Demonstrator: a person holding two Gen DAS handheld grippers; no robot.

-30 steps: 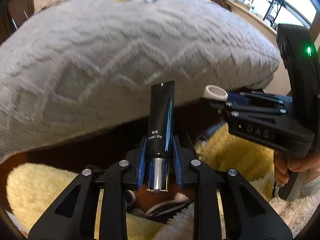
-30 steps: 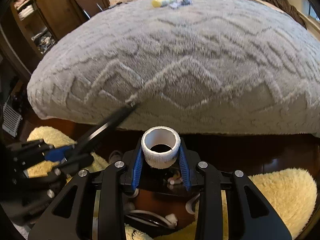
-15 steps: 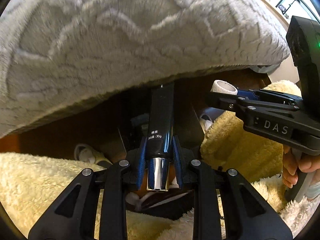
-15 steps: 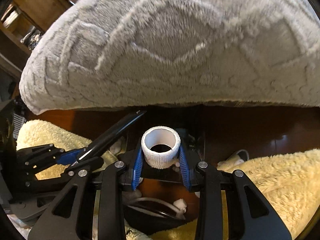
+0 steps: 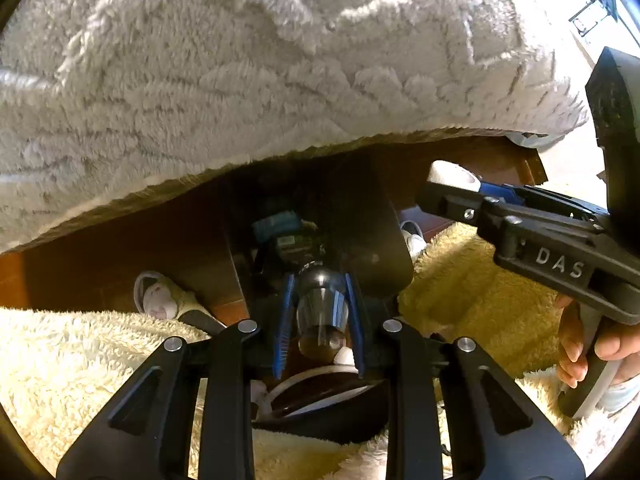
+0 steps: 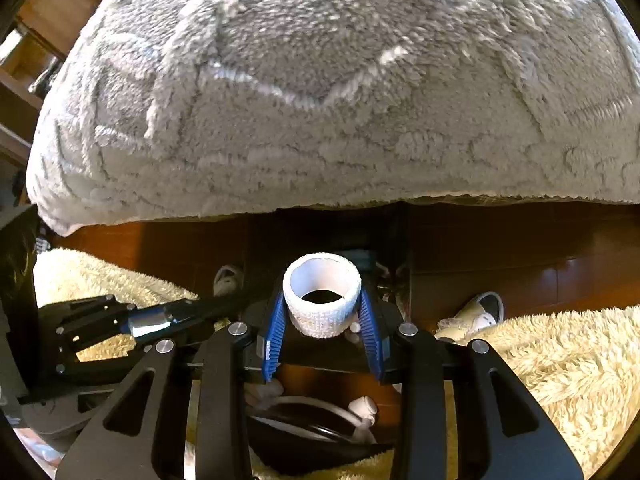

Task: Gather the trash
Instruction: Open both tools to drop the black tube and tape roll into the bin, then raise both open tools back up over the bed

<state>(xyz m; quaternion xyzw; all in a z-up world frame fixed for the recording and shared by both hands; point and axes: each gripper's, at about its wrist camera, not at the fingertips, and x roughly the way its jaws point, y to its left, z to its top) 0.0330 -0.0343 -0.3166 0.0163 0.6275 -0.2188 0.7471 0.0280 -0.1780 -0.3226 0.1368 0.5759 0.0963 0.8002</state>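
Left gripper (image 5: 320, 312) fingers clamped on black tube (image 5: 322, 300), long axis pointing down at dark bin (image 5: 320, 408) directly below; right gripper (image 6: 324, 328) clamping white tape roll (image 6: 322, 294) just above bin, equally near.

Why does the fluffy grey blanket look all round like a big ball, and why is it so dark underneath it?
In both wrist views the fisheye lens bends straight edges, so the blanket bulges; left wrist view: the black tube in the left gripper points into deep shadow below the blanket, with bright glare at the top right; right wrist view: the white ring in the right gripper looks sharp and well lit.
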